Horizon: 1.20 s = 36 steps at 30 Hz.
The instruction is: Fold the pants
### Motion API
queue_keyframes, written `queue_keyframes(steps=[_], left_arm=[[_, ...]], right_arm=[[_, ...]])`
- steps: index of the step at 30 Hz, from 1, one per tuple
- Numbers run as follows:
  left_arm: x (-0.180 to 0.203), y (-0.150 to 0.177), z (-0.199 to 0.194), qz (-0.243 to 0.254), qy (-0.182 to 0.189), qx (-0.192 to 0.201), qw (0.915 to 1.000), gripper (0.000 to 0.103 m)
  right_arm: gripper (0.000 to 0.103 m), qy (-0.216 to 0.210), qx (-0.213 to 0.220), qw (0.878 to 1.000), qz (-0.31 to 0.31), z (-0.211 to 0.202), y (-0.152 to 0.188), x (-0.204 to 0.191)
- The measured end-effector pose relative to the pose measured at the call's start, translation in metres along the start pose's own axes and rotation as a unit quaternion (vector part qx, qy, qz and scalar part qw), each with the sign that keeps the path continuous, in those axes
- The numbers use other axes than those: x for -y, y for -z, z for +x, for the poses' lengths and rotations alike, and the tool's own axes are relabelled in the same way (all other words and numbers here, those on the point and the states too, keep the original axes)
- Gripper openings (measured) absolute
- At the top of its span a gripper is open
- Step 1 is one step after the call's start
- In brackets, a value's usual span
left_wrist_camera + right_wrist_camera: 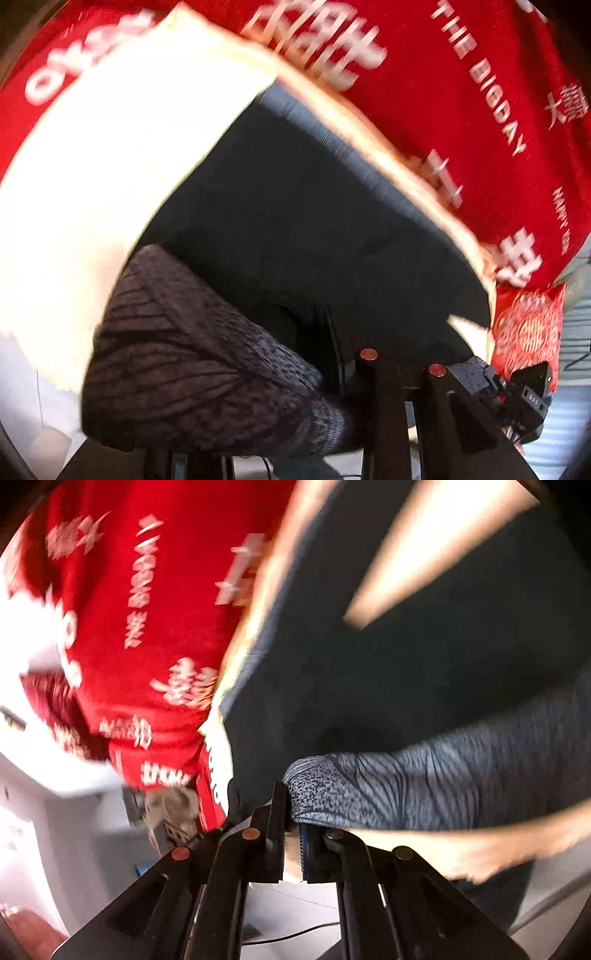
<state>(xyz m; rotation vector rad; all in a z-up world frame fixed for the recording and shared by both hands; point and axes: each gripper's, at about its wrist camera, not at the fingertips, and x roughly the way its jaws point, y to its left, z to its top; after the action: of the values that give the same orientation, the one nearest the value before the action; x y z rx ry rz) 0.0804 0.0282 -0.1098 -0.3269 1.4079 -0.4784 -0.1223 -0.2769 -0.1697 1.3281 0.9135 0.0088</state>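
Right wrist: right gripper (pixel 293 834) fingers clamp pants (pixel 406 794); left gripper (pixel 369 369) likewise.

White print on the red cloth (pixel 461 122) ahead of the left gripper reads "THE BIGDAY", with "HAPPY" in smaller letters farther right. Large white Chinese characters sit beside these, too blurred to read. From the right gripper, the same cloth's (pixel 122 627) lettering smears past reading.
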Motion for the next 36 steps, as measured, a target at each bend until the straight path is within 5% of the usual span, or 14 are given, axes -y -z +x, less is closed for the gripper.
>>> queue_keyframes(steps=[3, 8, 15, 20, 21, 22, 23, 24, 25, 30, 36], left_arm=[[0.029, -0.046, 0.003, 0.01, 0.016, 0.03, 0.9994, 0.031], [0.053, -0.11, 0.055, 0.046, -0.007, 0.046, 0.9979, 0.031], [0.046, -0.157, 0.144, 0.02, -0.047, 0.031, 0.9982, 0.033], [0.054, -0.154, 0.11, 0.025, -0.054, 0.032, 0.9977, 0.033], [0.055, -0.151, 0.096, 0.034, -0.061, 0.041, 0.9967, 0.039], [0.055, -0.147, 0.077, 0.04, -0.078, 0.053, 0.9947, 0.06], [0.057, -0.146, 0.065, 0.041, -0.093, 0.068, 0.9925, 0.07], [0.057, -0.143, 0.047, 0.044, -0.111, 0.092, 0.9886, 0.075], [0.057, -0.142, 0.038, 0.047, -0.117, 0.099, 0.987, 0.075], [0.045, -0.13, 0.03, 0.079, -0.16, 0.087, 0.9801, 0.075], [0.055, -0.133, 0.114, 0.12, -0.206, 0.055, 0.9696, 0.075]], right_arm=[[0.007, -0.004, -0.025, 0.999, -0.04, 0.006, -0.056, -0.027], [0.007, 0.022, -0.062, 0.995, -0.075, 0.058, -0.154, -0.042], [0.009, 0.112, -0.105, 0.986, -0.064, 0.143, -0.231, 0.018], [0.009, 0.078, -0.099, 0.992, -0.016, 0.139, -0.236, 0.043], [0.016, 0.085, -0.1, 0.991, -0.022, 0.135, -0.234, 0.038], [0.022, 0.095, -0.102, 0.989, -0.043, 0.128, -0.23, 0.029], [0.039, 0.098, -0.103, 0.988, -0.06, 0.122, -0.227, 0.02], [0.054, 0.101, -0.099, 0.987, -0.078, 0.114, -0.224, 0.009], [0.057, 0.103, -0.091, 0.986, -0.096, 0.105, -0.219, -0.004], [0.049, 0.057, -0.101, 0.982, -0.147, 0.091, -0.19, -0.044], [0.046, 0.121, -0.168, 0.957, -0.202, 0.176, -0.183, -0.046]])
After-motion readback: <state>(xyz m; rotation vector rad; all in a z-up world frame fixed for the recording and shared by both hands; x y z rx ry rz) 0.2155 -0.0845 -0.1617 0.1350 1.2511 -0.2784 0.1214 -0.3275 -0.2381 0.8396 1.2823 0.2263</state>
